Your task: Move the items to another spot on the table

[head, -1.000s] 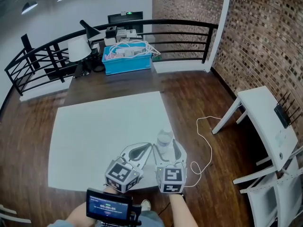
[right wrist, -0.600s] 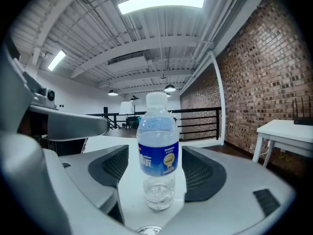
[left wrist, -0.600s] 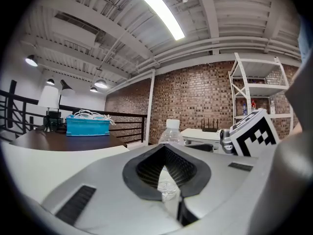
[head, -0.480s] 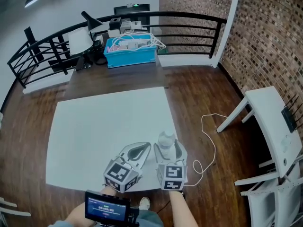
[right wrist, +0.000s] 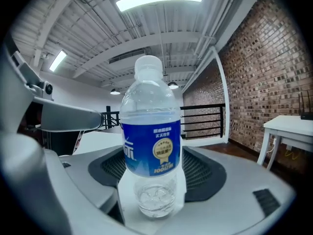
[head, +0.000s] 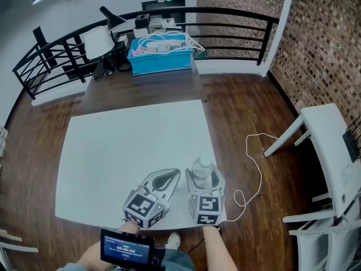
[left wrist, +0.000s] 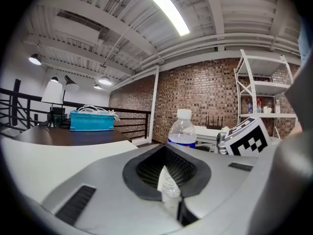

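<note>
Water bottle (right wrist: 149, 131): blue label (right wrist: 151, 153) with white Chinese characters and a gold seal (right wrist: 162, 154); "100" below it. Smaller print unreadable.

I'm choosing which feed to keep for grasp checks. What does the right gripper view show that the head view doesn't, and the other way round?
Only the right gripper view: the bottle's blue label and its clear base between the right gripper's jaws, which sit against its sides. Only the head view: the whole table, the blue bin and the floor cable. Both: the bottle, the brick wall and the railing.
</note>
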Demonstrator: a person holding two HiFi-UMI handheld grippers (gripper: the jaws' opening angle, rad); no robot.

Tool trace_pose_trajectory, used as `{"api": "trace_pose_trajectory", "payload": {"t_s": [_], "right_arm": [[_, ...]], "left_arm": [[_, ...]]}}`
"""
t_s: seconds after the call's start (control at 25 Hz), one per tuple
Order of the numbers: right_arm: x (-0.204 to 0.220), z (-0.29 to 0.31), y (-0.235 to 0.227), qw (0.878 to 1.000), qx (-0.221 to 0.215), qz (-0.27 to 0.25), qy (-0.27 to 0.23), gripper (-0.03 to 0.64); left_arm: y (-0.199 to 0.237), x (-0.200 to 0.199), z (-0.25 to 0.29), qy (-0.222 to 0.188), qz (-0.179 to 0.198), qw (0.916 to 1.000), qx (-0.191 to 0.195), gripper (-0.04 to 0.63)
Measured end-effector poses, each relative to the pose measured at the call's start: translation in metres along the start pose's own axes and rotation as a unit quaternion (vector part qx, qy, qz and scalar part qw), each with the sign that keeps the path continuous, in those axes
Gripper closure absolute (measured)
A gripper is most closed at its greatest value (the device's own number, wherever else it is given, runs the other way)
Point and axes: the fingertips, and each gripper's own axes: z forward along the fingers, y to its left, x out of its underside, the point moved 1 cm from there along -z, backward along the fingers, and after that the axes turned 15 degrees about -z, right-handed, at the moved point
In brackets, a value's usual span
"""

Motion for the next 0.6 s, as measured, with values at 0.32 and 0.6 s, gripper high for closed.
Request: {"api": "trace_pose_trajectory", "payload": {"t_s": [0.32, 0.6], "right_arm": [[0.004, 0.003, 0.003, 1.000, -0.009, -0.016, -0.001, 0.321], [0.005, 0.004, 0.004, 1.000, -0.008, -0.017, 0.004, 0.325]], "left_arm": [[0.003, 0.004, 0.001, -0.002, 0.003, 1.0000, -0.003, 0.594], [0.007, -0.005, -0.005, 0.000, -0.001, 0.9998, -0.018, 0.594]]}}
